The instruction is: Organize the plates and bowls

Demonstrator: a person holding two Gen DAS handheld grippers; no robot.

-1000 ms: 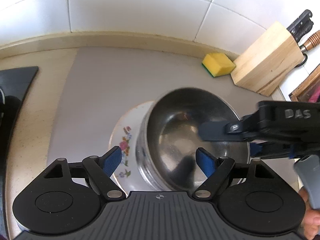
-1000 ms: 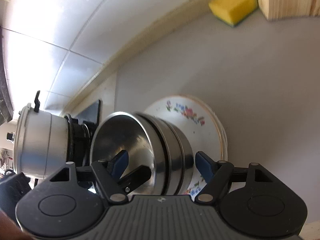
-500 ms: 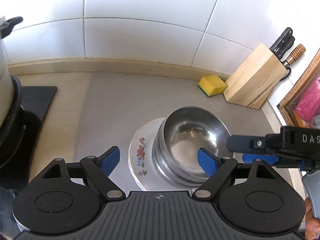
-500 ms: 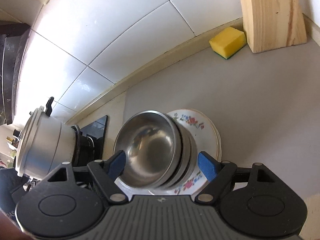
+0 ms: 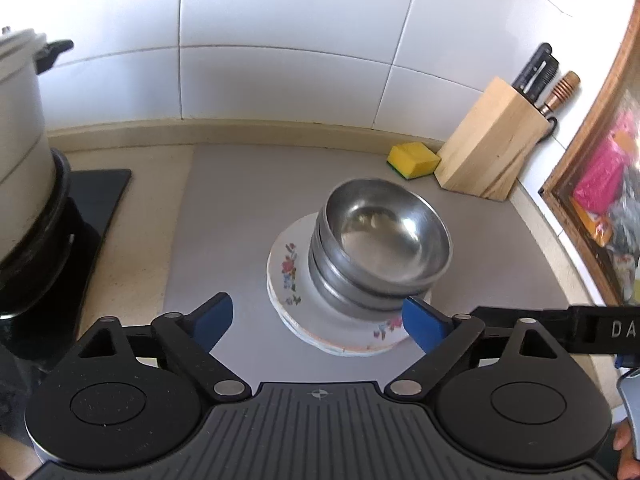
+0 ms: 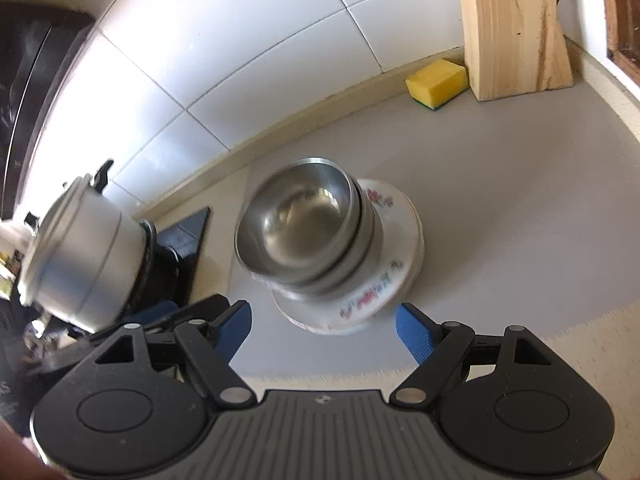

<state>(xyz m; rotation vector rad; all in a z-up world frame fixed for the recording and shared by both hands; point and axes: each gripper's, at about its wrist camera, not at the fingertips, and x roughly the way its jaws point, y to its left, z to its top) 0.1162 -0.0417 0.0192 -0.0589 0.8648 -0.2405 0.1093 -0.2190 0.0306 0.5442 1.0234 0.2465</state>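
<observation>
Both claws stand wide and empty, the left claw (image 5: 318, 322) having just been opening. Ahead of them, nested steel bowls (image 5: 380, 240) sit on flowered plates (image 5: 286, 276), with bare grey desk (image 5: 240, 200) all around.

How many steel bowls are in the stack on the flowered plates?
3, as far as the rims show: nested one inside another in a single stack of bowls on the flowered plates, mid-mat. The lower rims are blurred, so another may be hidden.
</observation>
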